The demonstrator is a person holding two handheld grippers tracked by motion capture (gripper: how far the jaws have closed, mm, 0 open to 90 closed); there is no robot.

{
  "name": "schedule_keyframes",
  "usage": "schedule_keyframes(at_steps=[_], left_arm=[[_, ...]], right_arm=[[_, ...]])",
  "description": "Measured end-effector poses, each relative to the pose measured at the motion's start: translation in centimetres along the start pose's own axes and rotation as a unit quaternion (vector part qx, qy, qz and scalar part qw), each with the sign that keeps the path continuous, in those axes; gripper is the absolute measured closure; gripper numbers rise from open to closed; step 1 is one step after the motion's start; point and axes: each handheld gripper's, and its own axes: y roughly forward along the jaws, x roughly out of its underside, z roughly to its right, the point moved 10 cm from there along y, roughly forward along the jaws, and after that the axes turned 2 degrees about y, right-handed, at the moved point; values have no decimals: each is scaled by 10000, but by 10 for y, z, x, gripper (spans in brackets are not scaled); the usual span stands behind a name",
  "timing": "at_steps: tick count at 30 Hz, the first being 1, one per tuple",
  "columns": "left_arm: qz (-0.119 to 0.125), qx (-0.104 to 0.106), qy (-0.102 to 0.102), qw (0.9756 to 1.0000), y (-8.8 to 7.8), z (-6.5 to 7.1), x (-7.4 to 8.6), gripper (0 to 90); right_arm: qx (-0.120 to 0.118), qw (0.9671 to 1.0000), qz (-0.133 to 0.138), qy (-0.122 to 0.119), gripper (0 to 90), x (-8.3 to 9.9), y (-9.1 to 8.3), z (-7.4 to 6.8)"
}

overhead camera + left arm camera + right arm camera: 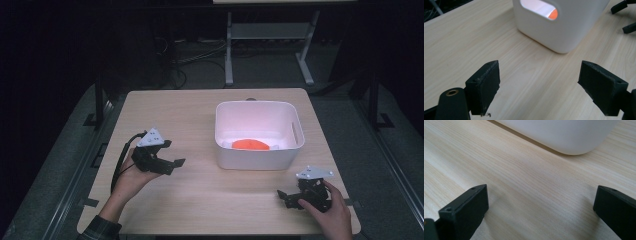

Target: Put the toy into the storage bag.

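Both grippers, left (172,153) and right (285,196), spread their blocky matte-black jaws wide, grasping nothing, over the pale wood-grain table (200,195). Between them, nearer the right one, stands a smooth white plastic bin (257,157) with rounded corners and slot handles; a flat orange disc (250,145) lies inside.

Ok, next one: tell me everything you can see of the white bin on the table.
The white bin is a rectangular tub with rounded corners, smooth and matte, plastic by its look. It stands upright and open-topped on the wooden table, right of centre. A slot handle is cut into each short wall. An orange thing lies on its floor, also glimpsed through the slot in the left gripper view. Both the left gripper and the right gripper are open and apart from it.
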Motion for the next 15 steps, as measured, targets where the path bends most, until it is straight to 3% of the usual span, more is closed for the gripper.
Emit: schedule_keyframes(at_steps=[3,15], left_arm=[[30,-76,-132,9999,-2,1,15,166],[59,-353,-295,9989,-7,2,53,166]], right_arm=[[0,10000,1,-1,0,0,0,0],[0,10000,2,0,0,0,0,0]])
